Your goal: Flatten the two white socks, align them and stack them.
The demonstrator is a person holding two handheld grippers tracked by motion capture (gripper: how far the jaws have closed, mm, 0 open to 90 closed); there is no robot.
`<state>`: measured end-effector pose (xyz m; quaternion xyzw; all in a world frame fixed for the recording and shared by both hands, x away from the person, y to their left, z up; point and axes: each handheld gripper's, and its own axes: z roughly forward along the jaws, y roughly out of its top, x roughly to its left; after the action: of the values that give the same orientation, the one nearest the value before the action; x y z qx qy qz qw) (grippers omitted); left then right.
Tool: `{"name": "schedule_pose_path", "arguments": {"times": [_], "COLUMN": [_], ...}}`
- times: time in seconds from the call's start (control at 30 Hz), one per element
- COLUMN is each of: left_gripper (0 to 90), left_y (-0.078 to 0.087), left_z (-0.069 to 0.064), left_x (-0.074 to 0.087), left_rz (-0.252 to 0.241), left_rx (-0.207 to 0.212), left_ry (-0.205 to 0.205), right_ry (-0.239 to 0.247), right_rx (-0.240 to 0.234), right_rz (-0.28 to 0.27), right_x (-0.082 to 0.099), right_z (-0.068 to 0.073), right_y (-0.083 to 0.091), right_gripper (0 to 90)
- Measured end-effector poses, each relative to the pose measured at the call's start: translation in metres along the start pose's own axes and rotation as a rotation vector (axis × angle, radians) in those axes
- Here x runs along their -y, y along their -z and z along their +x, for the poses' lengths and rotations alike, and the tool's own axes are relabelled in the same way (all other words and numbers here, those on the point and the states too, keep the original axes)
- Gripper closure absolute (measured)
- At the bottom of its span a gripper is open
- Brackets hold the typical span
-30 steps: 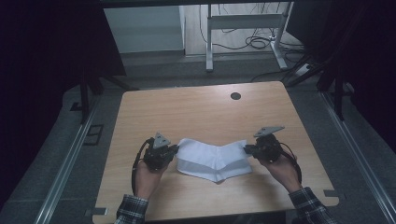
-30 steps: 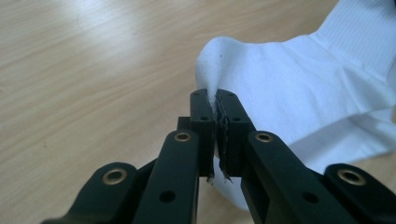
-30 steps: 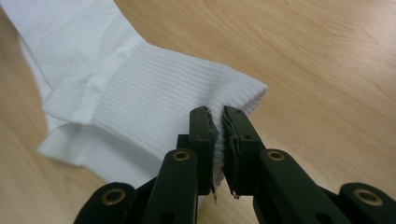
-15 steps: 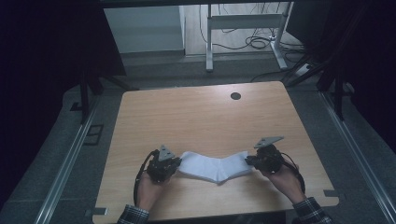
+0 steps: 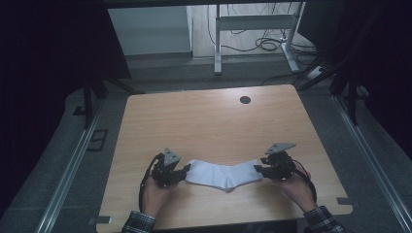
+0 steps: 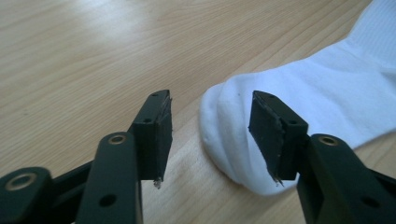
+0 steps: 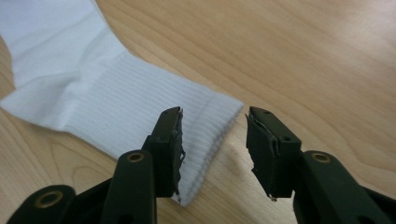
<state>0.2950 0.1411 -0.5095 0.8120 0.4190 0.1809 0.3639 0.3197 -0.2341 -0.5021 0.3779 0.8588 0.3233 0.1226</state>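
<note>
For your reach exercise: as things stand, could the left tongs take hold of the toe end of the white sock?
Probably yes: the left tongs stand open right at the white sock, its toe end between the jaws, nothing blocking.

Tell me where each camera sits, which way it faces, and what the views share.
High view: fixed above the person's side, looking forward and down on the table; both forearms, left gripper and right gripper show.
Left gripper view: rides that gripper, looking along its open jaws at the toe of the white sock.
Right gripper view: rides that gripper, facing the ribbed cuff.
Shared: all three show the sock lying on the wooden tabletop.
</note>
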Motion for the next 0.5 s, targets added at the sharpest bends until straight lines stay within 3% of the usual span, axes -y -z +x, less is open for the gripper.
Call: {"name": "schedule_pose_path", "arguments": {"times": [0.07,0.13,0.33,0.4,0.5], "left_gripper": [47.1,47.1,49.2,52.1,64.7], "left_y": [-0.007,-0.013,-0.023,-0.026,-0.03], "left_z": [0.004,0.005,0.006,0.007,0.007], "left_x": [0.003,0.004,0.009,0.01,0.012], "left_rz": [-0.005,0.006,0.04,0.05,0.066], "left_rx": [0.037,0.044,0.042,0.06,0.089], "left_ry": [0.036,0.049,0.039,0.042,0.041], "right_ry": [0.009,0.008,-0.006,-0.013,-0.047], "right_rx": [0.001,0.001,-0.005,-0.016,-0.058], "right_rz": [0.015,0.021,0.029,0.028,0.031], "right_x": [0.002,0.004,0.008,0.008,0.009], "right_z": [0.001,0.001,0.001,0.0,-0.001], "right_y": [-0.008,-0.011,-0.018,-0.019,-0.02], "right_gripper": [50.8,50.2,50.8,54.9,64.7]}}
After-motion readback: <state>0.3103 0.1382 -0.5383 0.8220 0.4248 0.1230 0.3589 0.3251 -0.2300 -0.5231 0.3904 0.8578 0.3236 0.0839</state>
